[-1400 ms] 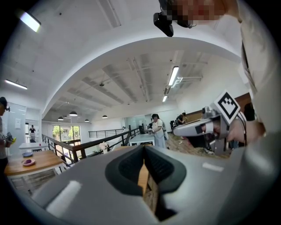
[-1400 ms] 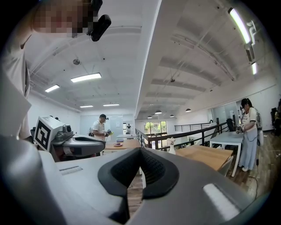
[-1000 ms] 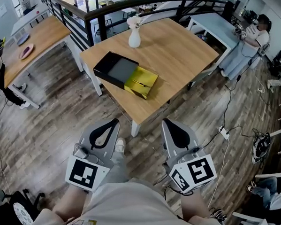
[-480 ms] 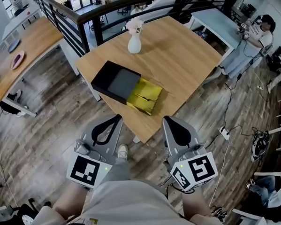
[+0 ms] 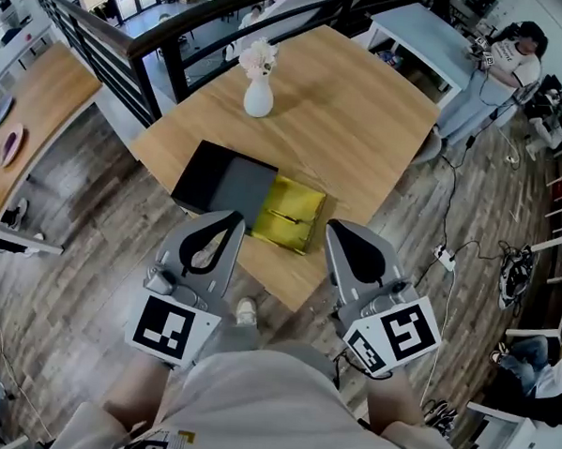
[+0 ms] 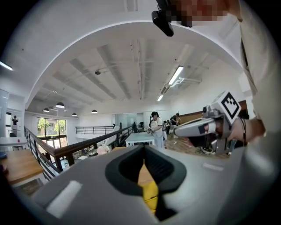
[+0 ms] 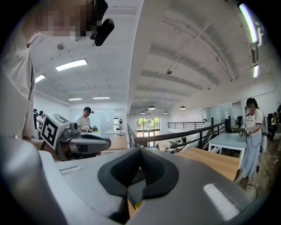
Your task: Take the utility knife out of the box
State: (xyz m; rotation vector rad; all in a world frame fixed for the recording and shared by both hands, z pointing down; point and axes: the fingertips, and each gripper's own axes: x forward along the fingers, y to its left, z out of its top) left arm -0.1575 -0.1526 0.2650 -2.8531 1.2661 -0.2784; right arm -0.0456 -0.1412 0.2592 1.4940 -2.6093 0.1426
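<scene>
Looks to me like you're at the approach step, nothing touched yet: both tools hang over the near side of the counter [image 5: 361, 129], short of the box [image 5: 222, 183]. The left tool [image 5: 229, 221] has its jaws pressed together with nothing between them, and the right tool [image 5: 339, 231] looks the same, just a thin slit and no object in it. The box sits along the near-left edge of the counter, black sleeve toward the left corner and its yellow tray [image 5: 291, 215] slid out toward the near corner, so it's already open. The only other thing on there is a white vase [image 5: 258, 97], well apart from the box toward the far-left edge. The utility knife I'd guess is lying in that yellow tray: there's a slim darker line across the middle of it, but it's too small to say for sure. If that's it, its long axis runs along the direction the tray slides out, roughly in line with the near-left edge, lying flat. Which end is the blade end I can't tell. So for the next move I'd spread the jaws of one tool, probably the right since it's closest to the tray, tip it down over the tray, and line the jaws across the knife's narrow side. You might want the left tool steadying the black sleeve so the box doesn't skate toward the edge.
</scene>
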